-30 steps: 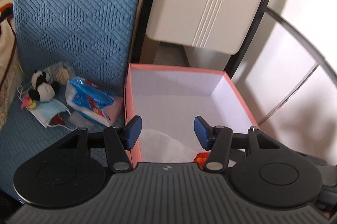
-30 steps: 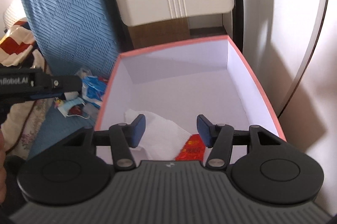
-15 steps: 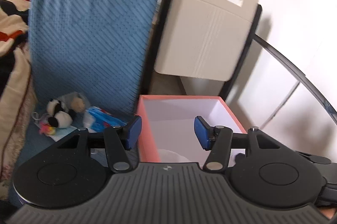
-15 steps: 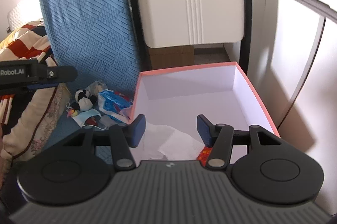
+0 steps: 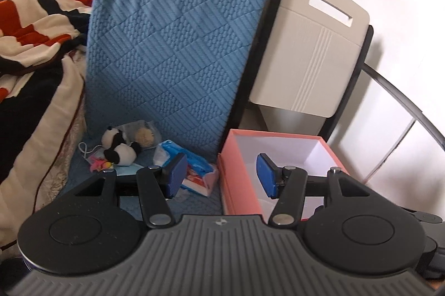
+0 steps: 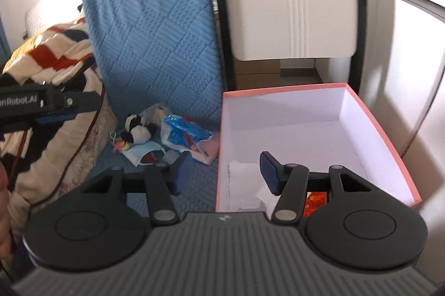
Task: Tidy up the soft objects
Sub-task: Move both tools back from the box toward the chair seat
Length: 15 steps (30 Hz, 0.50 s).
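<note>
Left gripper [image 5: 219, 175]: jaws apart, empty | Right gripper [image 6: 224, 175]: jaws apart, empty | Panda plush [image 6: 138, 131], blue packet [image 6: 185, 135] and face mask [image 6: 144, 153] lie heaped on the blue cushion [image 5: 172, 45], just left of the pink box [image 6: 383, 129] | White tissue [image 6: 244, 184] inside the box.

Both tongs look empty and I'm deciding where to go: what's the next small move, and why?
Probably bring the left tongs, open and empty, down toward the panda plush. It lies on the blue cushion beside the face mask and tissue pack, outside the pink box, which holds only white paper and a red packet.
</note>
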Available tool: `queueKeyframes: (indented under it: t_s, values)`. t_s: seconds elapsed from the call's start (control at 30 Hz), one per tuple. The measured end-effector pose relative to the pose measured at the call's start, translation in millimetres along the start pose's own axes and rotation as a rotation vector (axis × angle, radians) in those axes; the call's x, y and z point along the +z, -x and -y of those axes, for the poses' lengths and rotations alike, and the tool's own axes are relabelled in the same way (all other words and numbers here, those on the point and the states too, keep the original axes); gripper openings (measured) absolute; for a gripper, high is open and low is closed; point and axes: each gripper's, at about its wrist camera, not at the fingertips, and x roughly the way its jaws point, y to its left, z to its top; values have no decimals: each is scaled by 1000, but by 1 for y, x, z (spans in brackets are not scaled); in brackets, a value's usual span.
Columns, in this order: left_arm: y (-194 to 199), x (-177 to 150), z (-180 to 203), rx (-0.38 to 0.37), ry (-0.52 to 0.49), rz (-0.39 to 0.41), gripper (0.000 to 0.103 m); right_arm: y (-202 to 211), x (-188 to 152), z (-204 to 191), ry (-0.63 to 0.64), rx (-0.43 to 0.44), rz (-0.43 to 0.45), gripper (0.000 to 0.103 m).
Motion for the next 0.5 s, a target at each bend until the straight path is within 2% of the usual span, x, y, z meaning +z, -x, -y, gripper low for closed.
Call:
queueKeyframes:
  t_s: [0.27, 0.37, 0.5]
  values:
    - [-1, -18, -29, 38, 24, 13, 61, -16, -18, -24, 56, 25, -34, 57]
    - [-1, -22, -38, 79, 10, 0, 61, -20, -21, -27, 45, 45, -44, 57]
    - [2, -29, -48, 61, 6, -3, 61, -25, -24, -35, 34, 58, -40, 57]
